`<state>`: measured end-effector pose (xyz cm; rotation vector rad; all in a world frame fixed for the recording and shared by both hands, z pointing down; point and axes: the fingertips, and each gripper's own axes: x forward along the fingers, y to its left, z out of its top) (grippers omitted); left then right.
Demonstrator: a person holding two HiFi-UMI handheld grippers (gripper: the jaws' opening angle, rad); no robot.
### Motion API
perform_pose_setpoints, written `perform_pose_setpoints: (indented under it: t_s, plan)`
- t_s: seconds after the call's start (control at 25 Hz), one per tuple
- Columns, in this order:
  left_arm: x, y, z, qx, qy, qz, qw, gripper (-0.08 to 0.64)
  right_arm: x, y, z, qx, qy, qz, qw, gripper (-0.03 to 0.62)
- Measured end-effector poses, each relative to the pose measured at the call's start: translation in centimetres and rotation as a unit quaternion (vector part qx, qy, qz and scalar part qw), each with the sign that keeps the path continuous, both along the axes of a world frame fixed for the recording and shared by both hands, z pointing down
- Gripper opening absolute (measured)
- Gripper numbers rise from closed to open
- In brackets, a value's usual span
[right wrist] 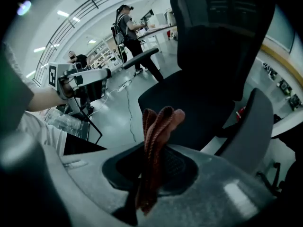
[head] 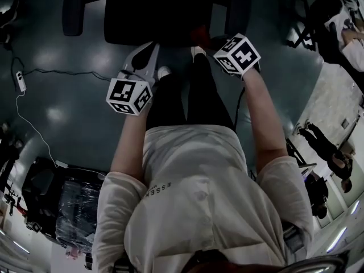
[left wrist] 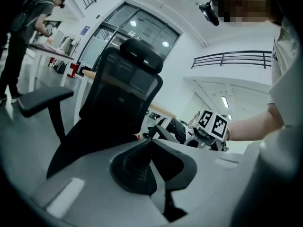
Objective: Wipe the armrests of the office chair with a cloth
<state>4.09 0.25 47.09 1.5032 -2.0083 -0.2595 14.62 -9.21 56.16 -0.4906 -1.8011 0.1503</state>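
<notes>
Right gripper view: the reddish cloth [right wrist: 158,136] stands pinched in the right gripper [right wrist: 152,171], clear of the near armrest [right wrist: 251,122] ahead to its right. The left gripper [left wrist: 152,157] is pressed together, empty. Wiping of the office chair [right wrist: 213,56] looks not yet begun.

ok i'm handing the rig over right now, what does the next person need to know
Left gripper: fingers together, empty, pointed at the chair.
Right gripper: shut on the cloth, held in the air before the seat.
Armrests: one near the right gripper, the other across the seat. The cloth touches neither.
Done: cloth in hand.
Left: wipe both armrests; nothing shows either as wiped.
</notes>
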Motion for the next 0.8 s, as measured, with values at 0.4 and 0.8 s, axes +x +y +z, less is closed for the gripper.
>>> perform_pose_setpoints:
  t_s: [0.4,0.8]
  plan:
    - [-2.9,2.1,-11.0,0.039,-0.097,-0.005,0.9945,0.018,-4.4,-2.3,-13.7,0.088,-0.243,0.172,0.951,0.051]
    - [-2.4,1.9,-23.1,0.106,-0.178,-0.04,0.9776,0.018,-2.1,-3.4,-26.1,0.114,-0.425,0.229,0.868,0.051]
